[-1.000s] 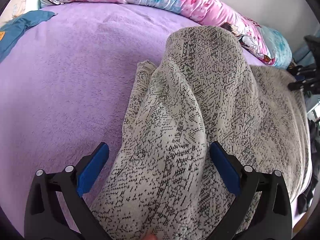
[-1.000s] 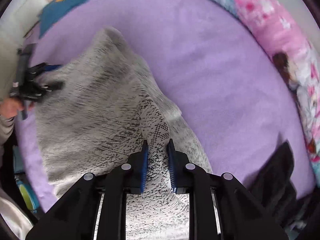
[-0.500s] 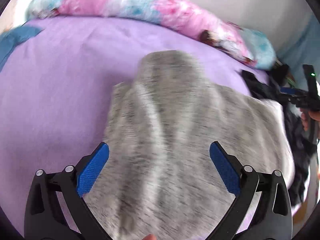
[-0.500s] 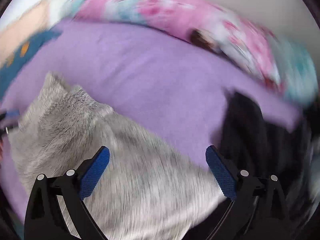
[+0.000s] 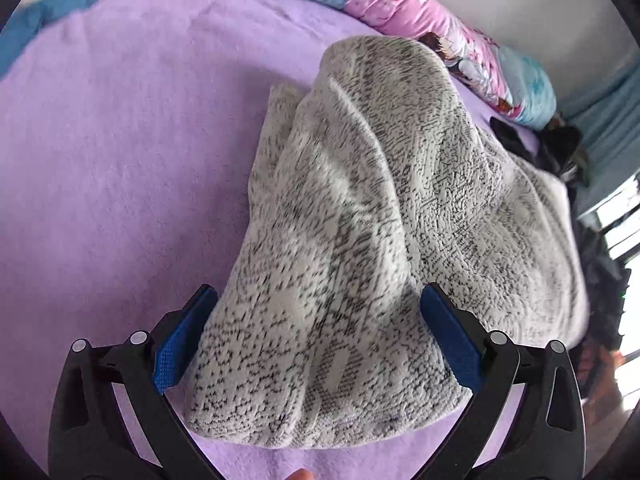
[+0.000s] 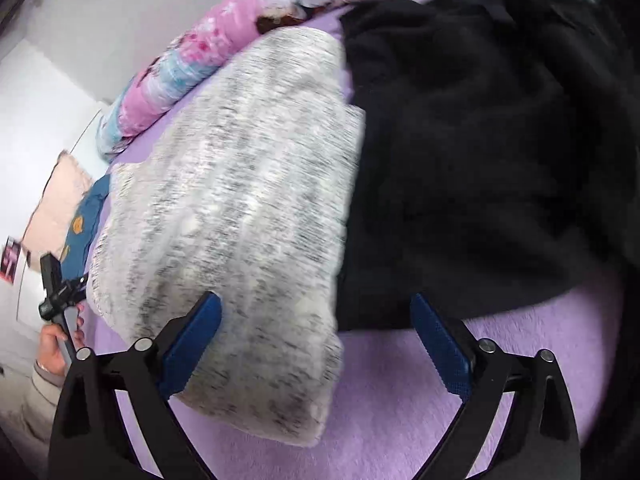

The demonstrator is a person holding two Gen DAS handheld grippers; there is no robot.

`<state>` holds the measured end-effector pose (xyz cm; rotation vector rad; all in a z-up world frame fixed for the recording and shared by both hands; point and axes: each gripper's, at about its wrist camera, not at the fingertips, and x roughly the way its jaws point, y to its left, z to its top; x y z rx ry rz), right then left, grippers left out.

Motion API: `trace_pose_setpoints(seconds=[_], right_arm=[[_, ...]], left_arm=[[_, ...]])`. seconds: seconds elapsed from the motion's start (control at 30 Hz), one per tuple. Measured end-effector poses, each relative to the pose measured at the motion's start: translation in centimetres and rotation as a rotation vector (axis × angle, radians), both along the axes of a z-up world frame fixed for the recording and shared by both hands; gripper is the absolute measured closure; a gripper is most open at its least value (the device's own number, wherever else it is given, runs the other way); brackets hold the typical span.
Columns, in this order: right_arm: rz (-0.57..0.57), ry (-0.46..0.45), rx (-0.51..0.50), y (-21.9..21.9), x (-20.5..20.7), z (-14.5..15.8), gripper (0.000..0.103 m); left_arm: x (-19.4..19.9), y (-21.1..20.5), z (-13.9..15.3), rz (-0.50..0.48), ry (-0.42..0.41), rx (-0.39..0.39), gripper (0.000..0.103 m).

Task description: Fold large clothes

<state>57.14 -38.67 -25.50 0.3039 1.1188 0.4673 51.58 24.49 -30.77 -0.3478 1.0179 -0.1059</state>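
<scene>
Purple bedding covers the bed (image 5: pixel 112 168) on which all the work takes place. Nearest the left wrist camera, the left gripper (image 5: pixel 320 344) hangs over the near end of the grey speckled garment (image 5: pixel 360 240), its blue pads spread wide and pressing on nothing; the near folded edge of the knit lies between them, apart from the right pad, while contact at the left pad cannot be told. The garment rests on the bed as a thick, doubled bundle with a raised hump at its far end, so a fold appears to be made already, and the wide spread suits a move to straddle the bundle rather than to pinch a thin hem.

In the right wrist view, the right gripper (image 6: pixel 316 340) points down at the bed beside the bundle's near corner. Its jaws stand nearly at their widest and are closing slightly; the garment's corner sits just inside the left pad and is not clamped, with bare bedding under the rest of the gap. Just to the right of the bundle, touching its edge, lies a black garment (image 6: pixel 480 140), probably waiting its turn. Farther back, a pink and blue floral quilt (image 5: pixel 440 16) is rolled along the wall side, and a blue cloth (image 5: pixel 44 12) lies at the far left edge.
</scene>
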Motion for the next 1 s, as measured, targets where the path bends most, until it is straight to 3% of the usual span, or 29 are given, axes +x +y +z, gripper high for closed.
trace_pose_setpoints(seconds=[0.1, 0.17, 0.3, 0.43, 0.5, 0.57, 0.7, 1.0], right_arm=[[0.025, -0.051, -0.055, 1.1, 0.2, 1.4, 0.011], [0.049, -0.045, 0.005, 1.5, 0.1, 1.7, 0.011], [0.077, -0.011, -0.004, 3.4, 0.2, 0.3, 0.013], [0.099, -0.056, 0.029, 3.3, -0.6, 0.1, 0.038], [0.094, -0.07, -0.003, 2.9, -0.7, 0.6, 0.069], [0.09, -0.085, 0.016, 1.7, -1.3, 1.1, 0.077], [0.099, -0.118, -0.018, 1.7, -1.8, 1.5, 0.089], [0.083, -0.127, -0.107, 1.5, -2.5, 1.5, 0.095]], left_arm=[[0.4, -0.4, 0.8, -0.014, 0.005, 0.075, 0.005], [0.6, 0.0, 0.8, -0.013, 0.02, 0.079, 0.005], [1.3, 0.8, -0.2, -0.063, 0.037, 0.031, 0.005], [1.4, 1.6, -2.0, -0.06, 0.058, -0.062, 0.005], [1.4, 1.6, -2.1, -0.055, 0.059, -0.049, 0.005], [1.4, 1.7, -1.8, -0.051, 0.053, -0.009, 0.005], [1.9, 0.0, -0.9, -0.047, 0.016, 0.106, 0.004], [1.2, 1.7, -1.4, -0.01, 0.018, 0.125, 0.004]])
